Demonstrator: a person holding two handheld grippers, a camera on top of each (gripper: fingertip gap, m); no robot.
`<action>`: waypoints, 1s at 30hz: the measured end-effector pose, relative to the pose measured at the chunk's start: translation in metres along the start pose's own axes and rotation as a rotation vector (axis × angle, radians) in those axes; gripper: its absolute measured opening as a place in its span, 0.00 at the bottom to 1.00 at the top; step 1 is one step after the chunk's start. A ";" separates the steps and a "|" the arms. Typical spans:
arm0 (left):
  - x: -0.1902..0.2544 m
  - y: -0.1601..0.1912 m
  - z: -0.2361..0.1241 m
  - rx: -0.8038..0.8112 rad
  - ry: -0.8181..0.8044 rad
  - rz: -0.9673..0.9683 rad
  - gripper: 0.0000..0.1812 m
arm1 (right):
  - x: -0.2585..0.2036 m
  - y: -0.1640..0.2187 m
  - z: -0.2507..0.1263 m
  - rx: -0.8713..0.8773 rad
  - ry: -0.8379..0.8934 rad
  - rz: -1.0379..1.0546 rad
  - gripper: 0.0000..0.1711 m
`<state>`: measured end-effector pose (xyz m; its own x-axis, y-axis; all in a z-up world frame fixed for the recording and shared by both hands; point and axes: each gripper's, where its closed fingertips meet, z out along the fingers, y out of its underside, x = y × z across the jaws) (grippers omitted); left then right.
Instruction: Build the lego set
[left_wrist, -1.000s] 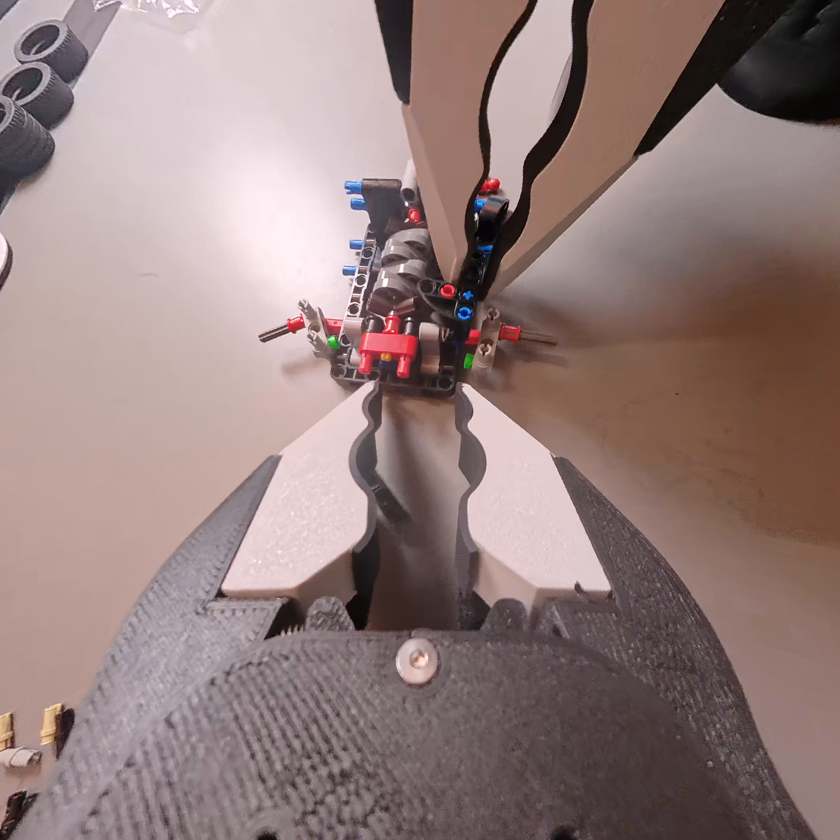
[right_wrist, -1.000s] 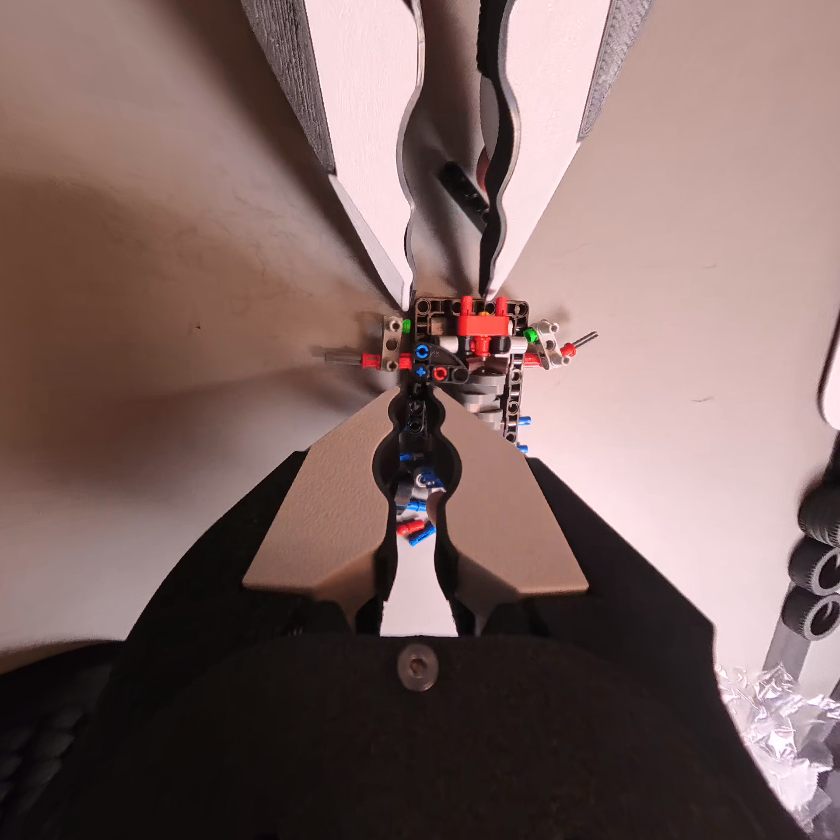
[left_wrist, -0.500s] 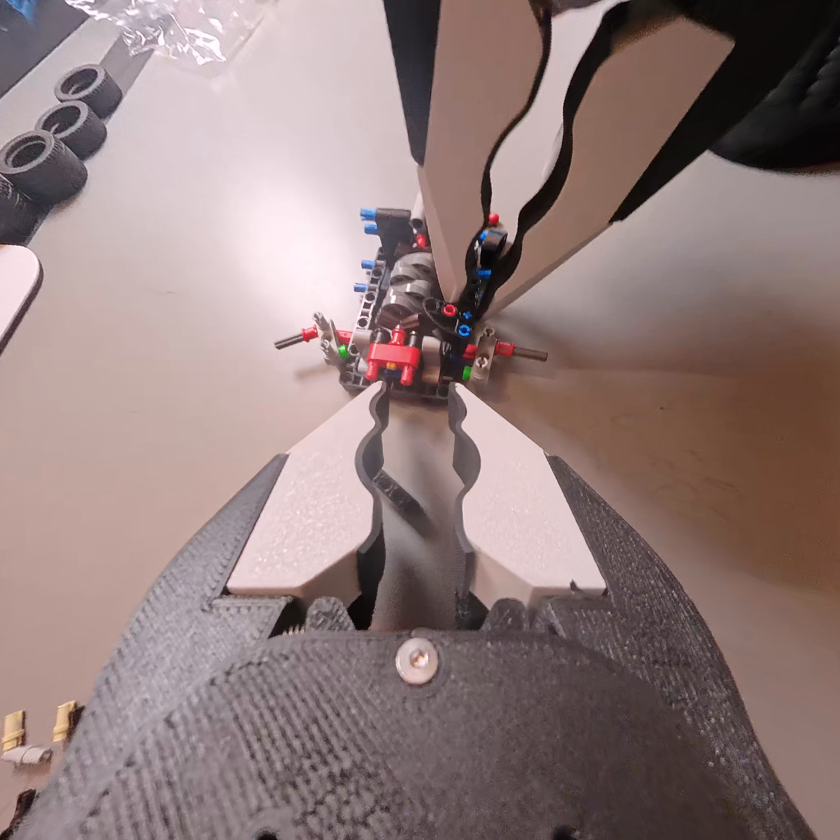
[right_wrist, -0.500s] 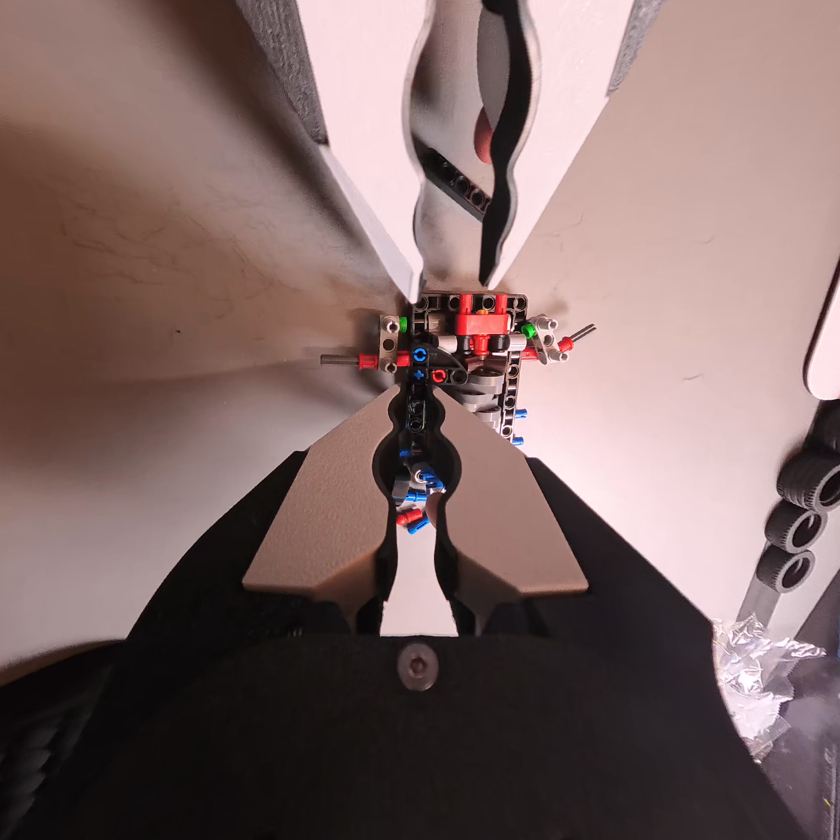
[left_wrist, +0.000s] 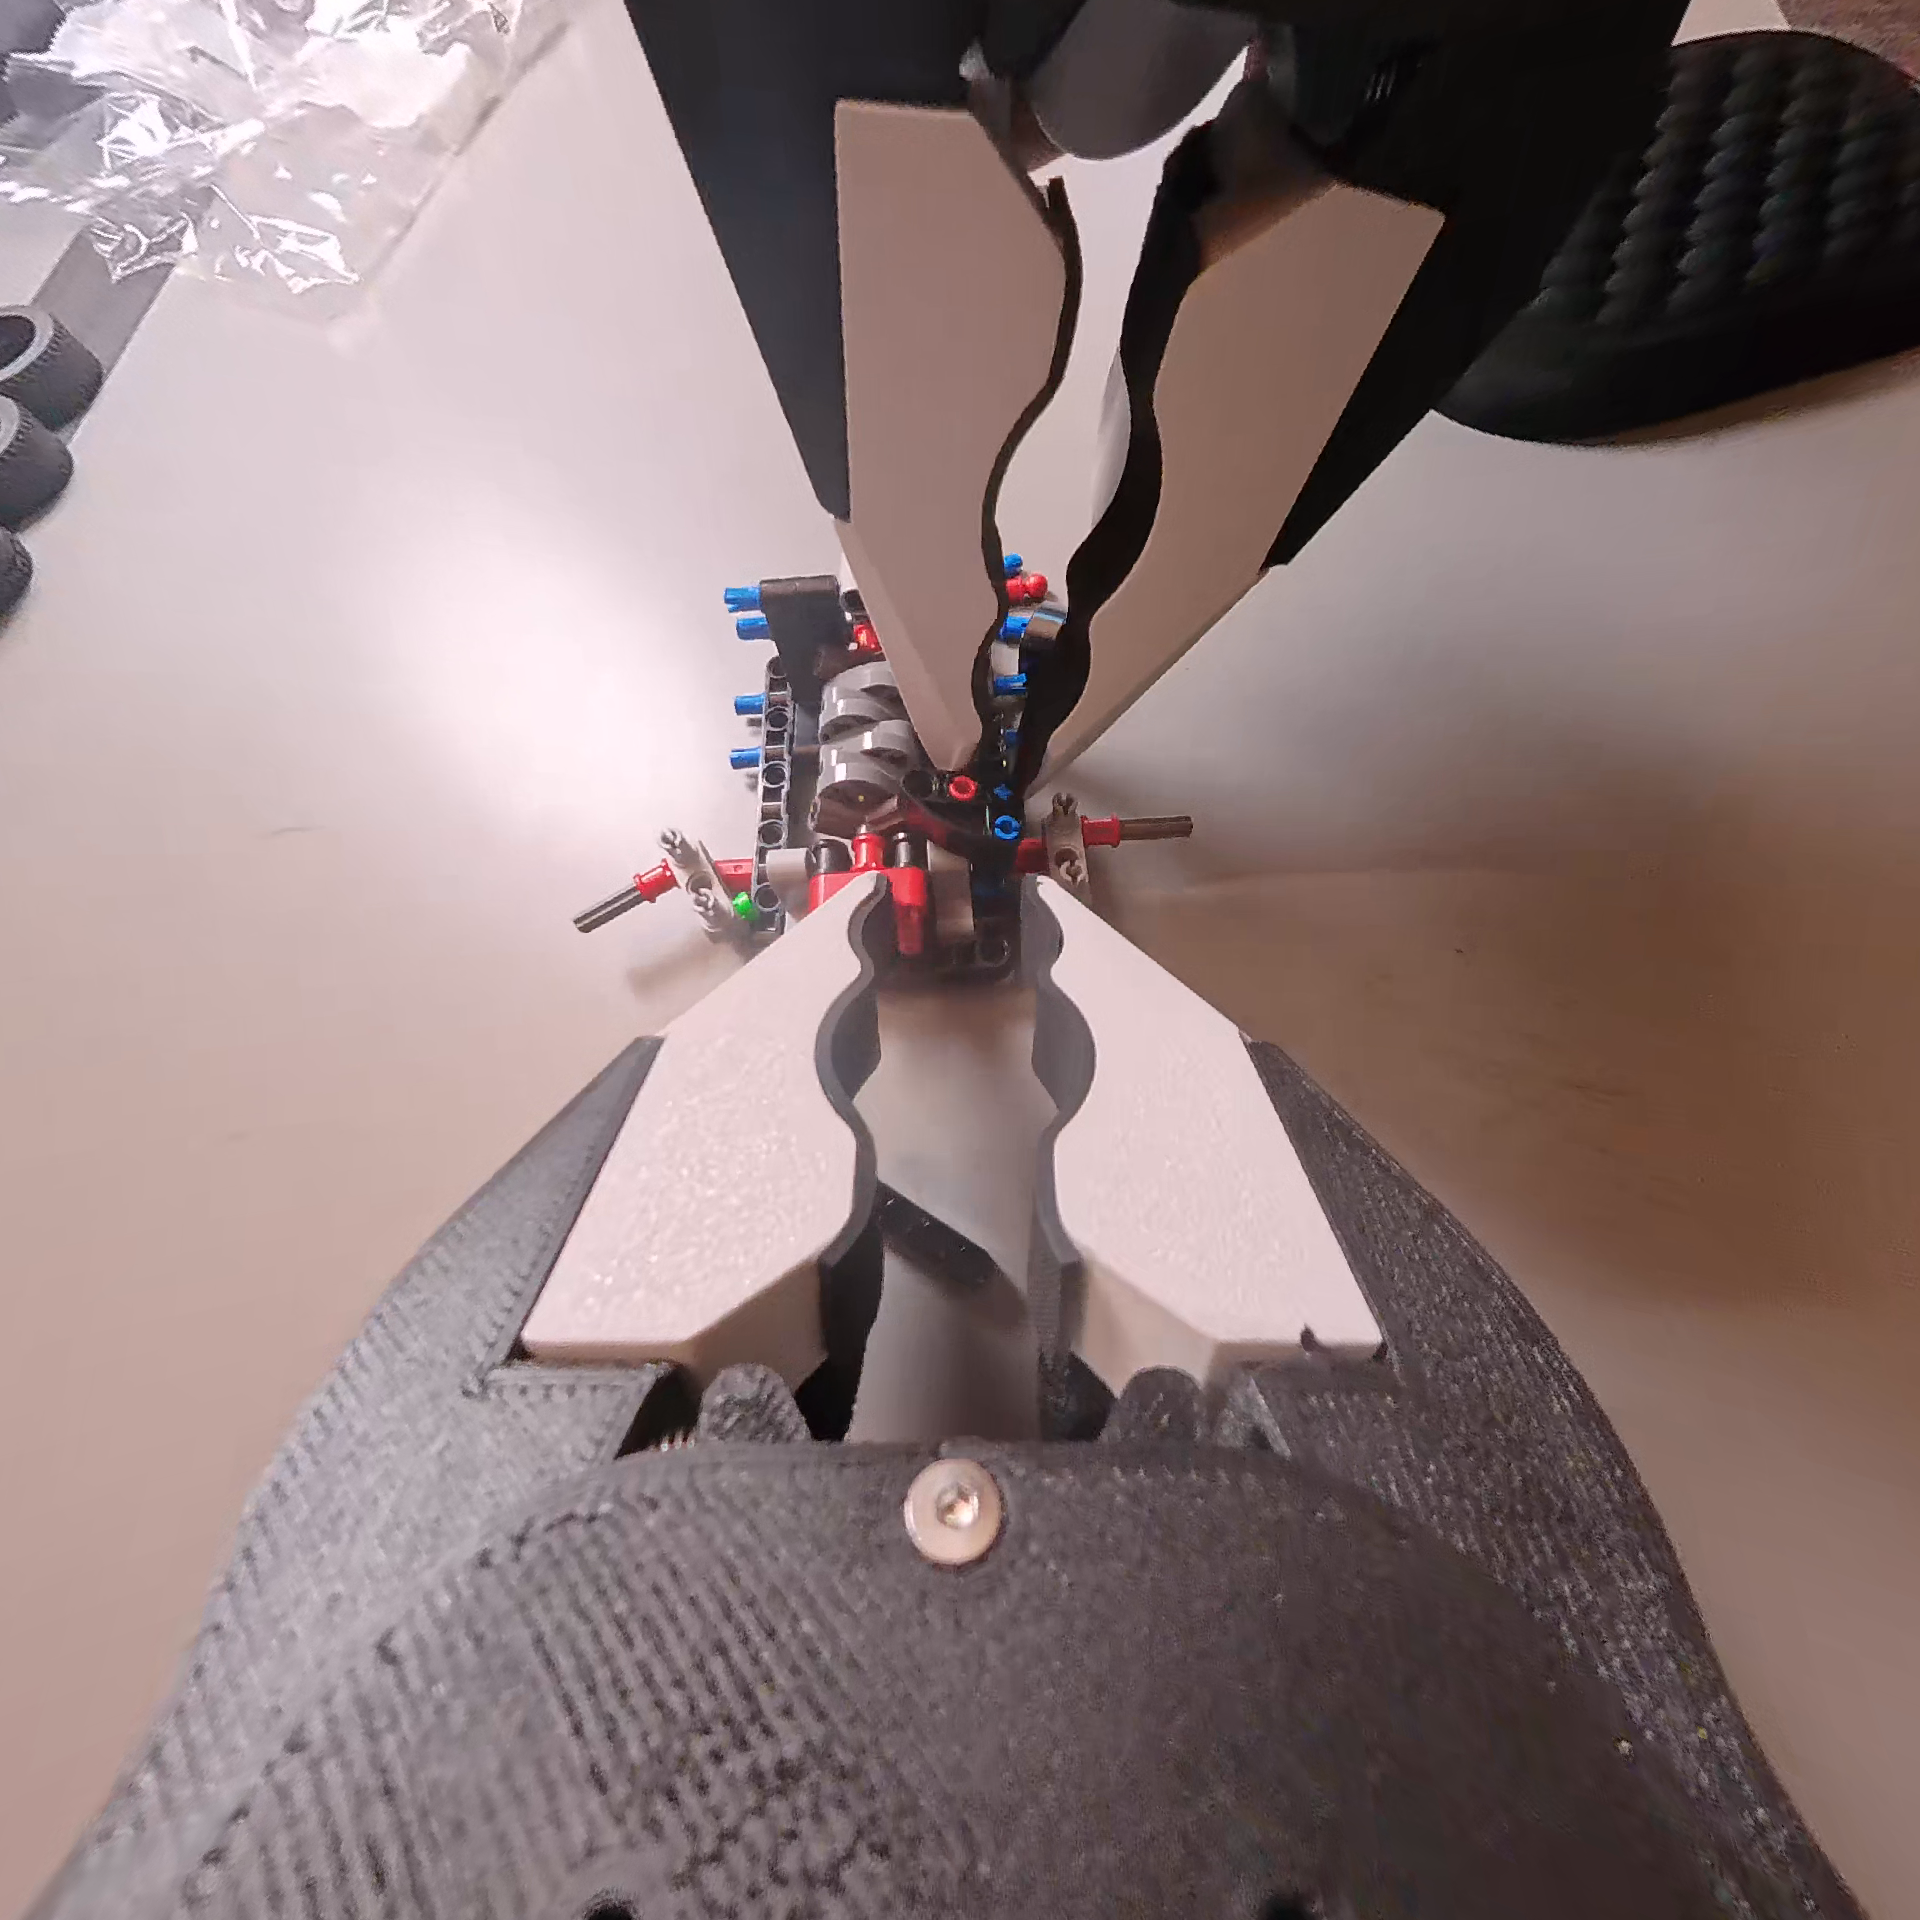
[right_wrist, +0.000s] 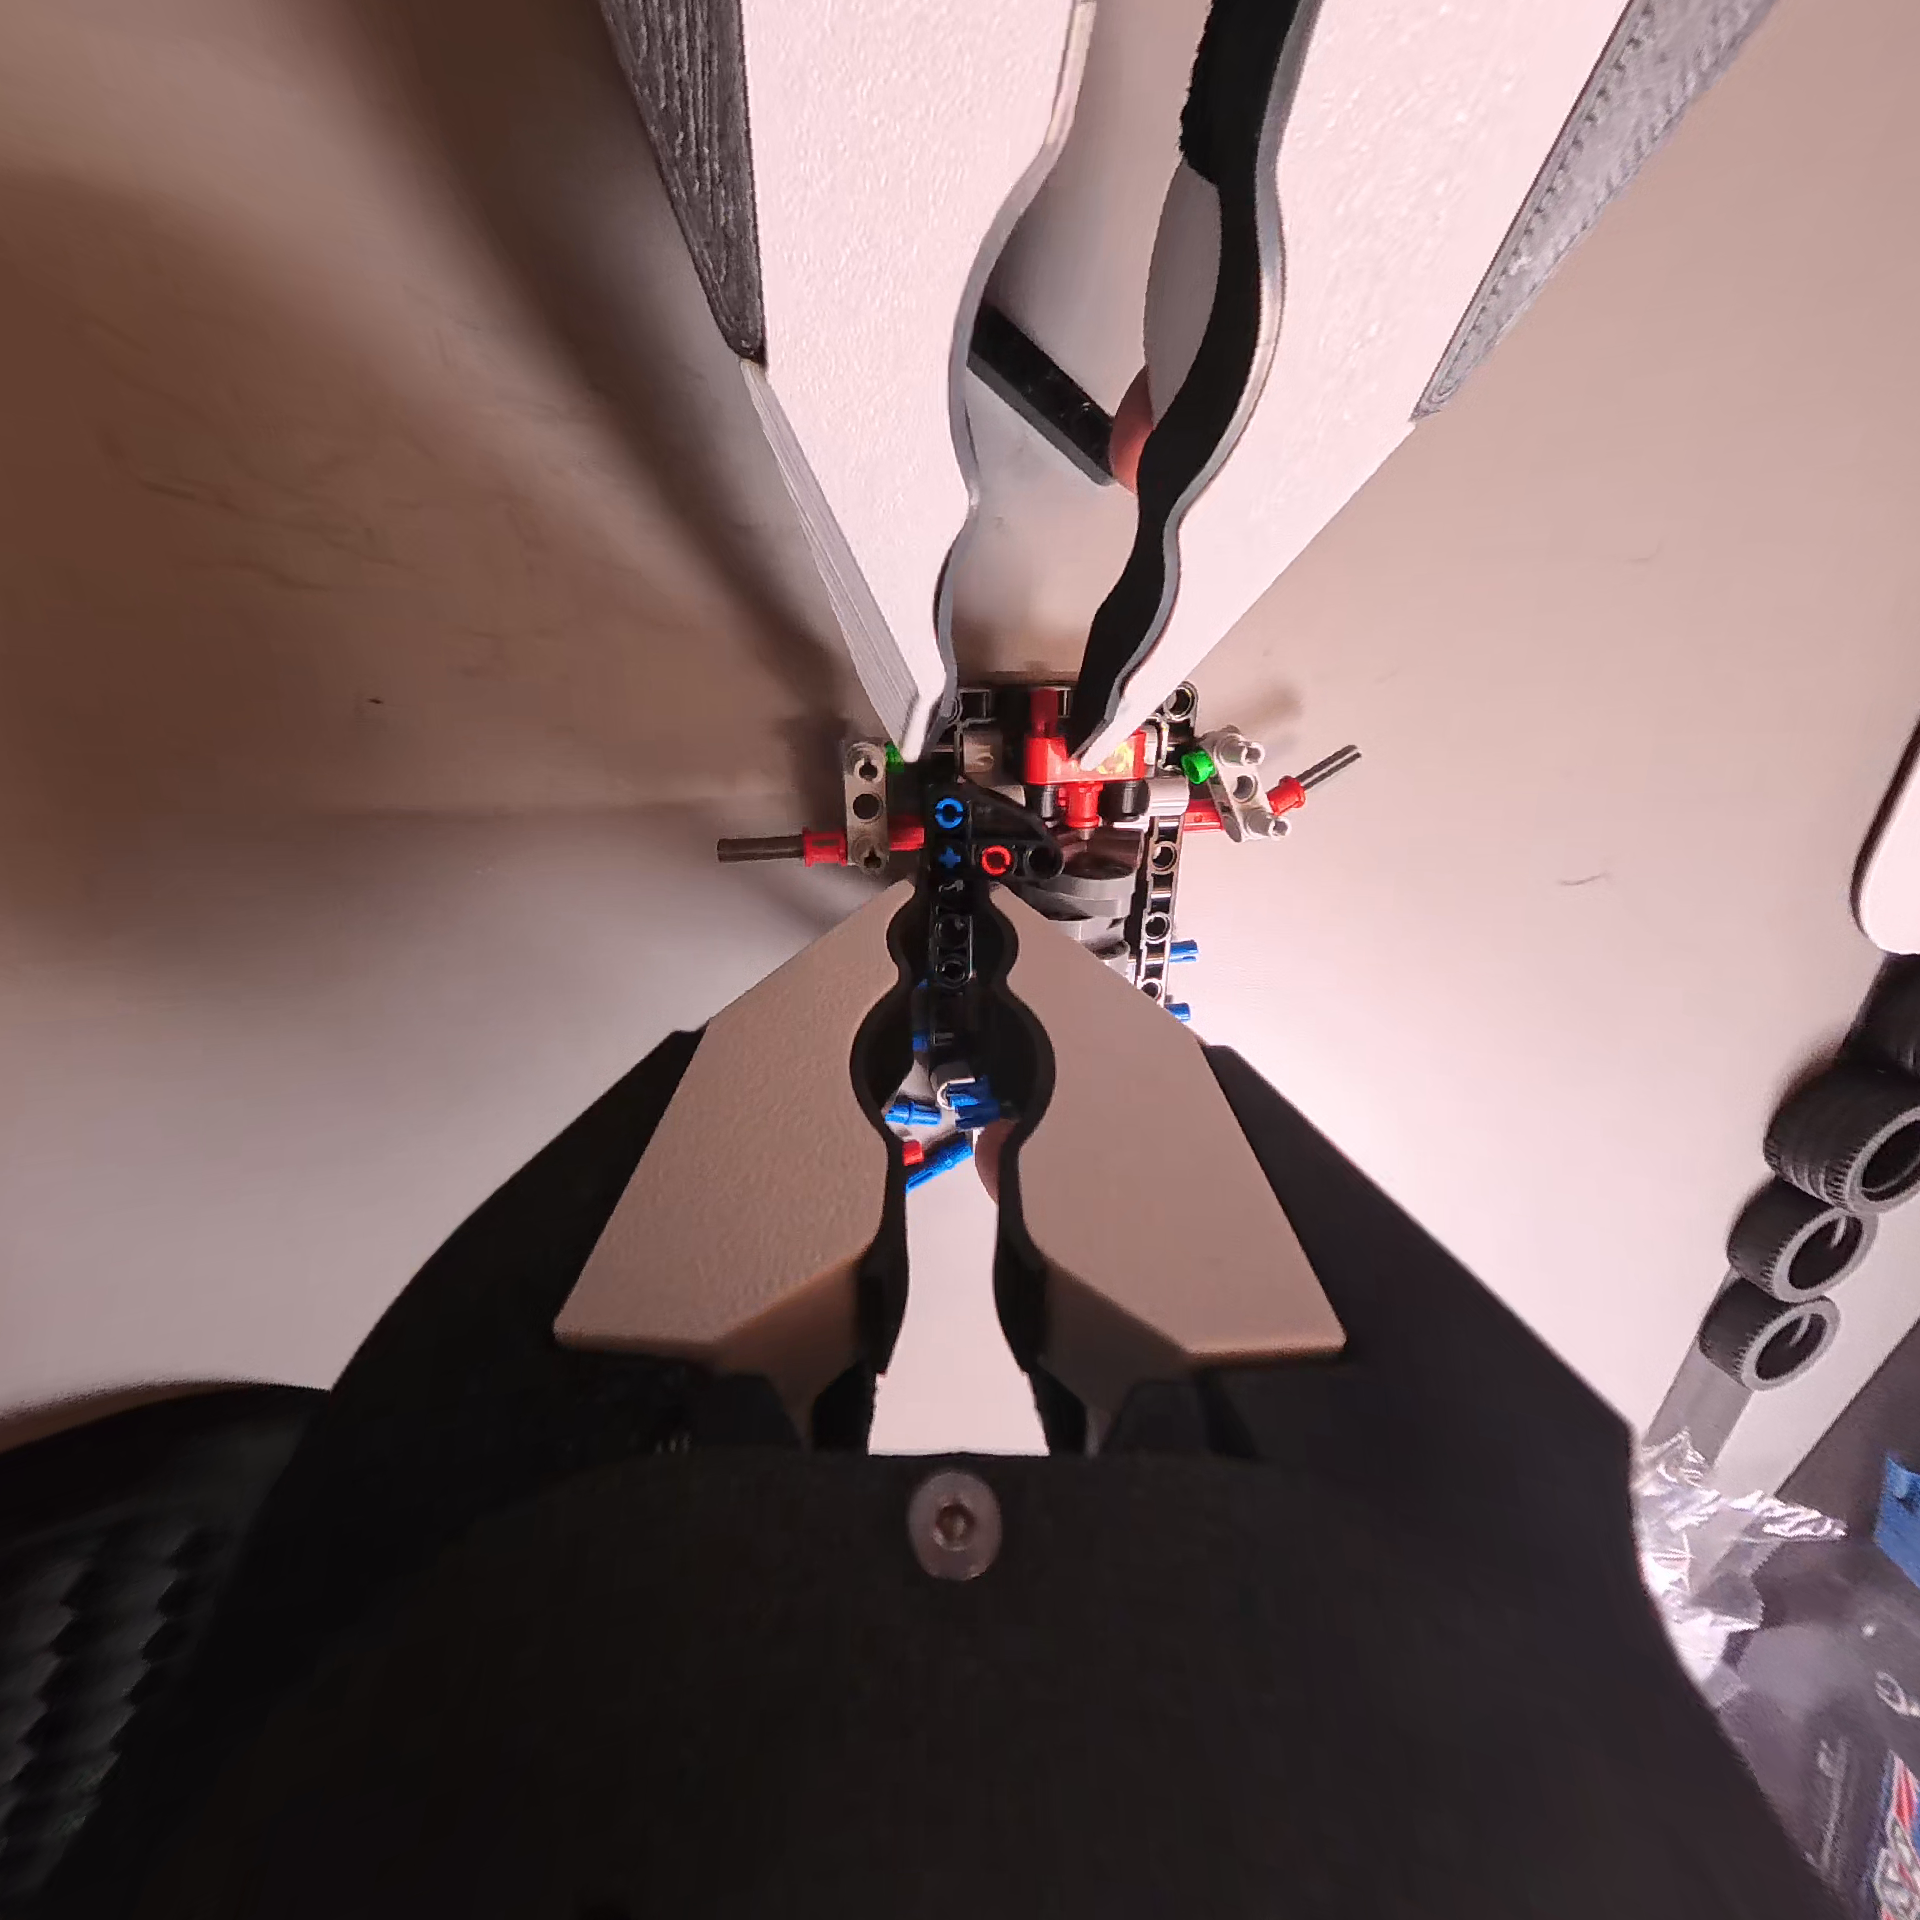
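Observation:
The lego assembly (left_wrist: 862, 758), a black frame with grey gears, red and blue pins and two side axles, lies on the beige table. It also shows in the right wrist view (right_wrist: 1081, 821). My right gripper (right_wrist: 961, 899) is shut on the black beam (right_wrist: 951, 935) along one side of the assembly. In the left wrist view it (left_wrist: 1008, 764) comes down from above. My left gripper (left_wrist: 956, 899) has its jaws partly apart, with the tips at the frame's near end and one beside the red piece (left_wrist: 904, 894). In the right wrist view it (right_wrist: 1003, 748) reaches in from the top.
A loose black beam (left_wrist: 925, 1236) lies on the table between my left fingers, also seen in the right wrist view (right_wrist: 1039, 384). Black tyres (right_wrist: 1849, 1153) and a crumpled clear bag (left_wrist: 208, 156) lie to the side. A white board edge (right_wrist: 1896, 862) is at the right. My two grippers' fingertips are within a few centimetres of each other.
My left gripper has moved forward, and its tips now overlap the assembly's near end instead of stopping short of it. My right gripper has kept its hold on the black beam.

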<state>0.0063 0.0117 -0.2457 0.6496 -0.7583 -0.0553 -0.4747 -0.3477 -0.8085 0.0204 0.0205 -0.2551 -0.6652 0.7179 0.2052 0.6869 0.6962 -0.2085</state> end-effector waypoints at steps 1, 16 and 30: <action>0.000 0.000 0.000 0.002 0.000 0.001 0.12 | 0.000 0.000 0.000 -0.003 -0.002 -0.008 0.02; -0.011 -0.003 -0.005 0.012 -0.014 0.057 0.13 | 0.004 0.003 0.002 -0.077 -0.071 -0.022 0.02; -0.006 -0.002 0.007 0.014 -0.042 0.044 0.07 | 0.008 -0.001 0.002 -0.007 -0.050 0.038 0.06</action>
<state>0.0072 0.0208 -0.2477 0.6527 -0.7489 -0.1149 -0.4951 -0.3068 -0.8129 0.0136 0.0256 -0.2549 -0.6522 0.7433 0.1489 0.7140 0.6683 -0.2085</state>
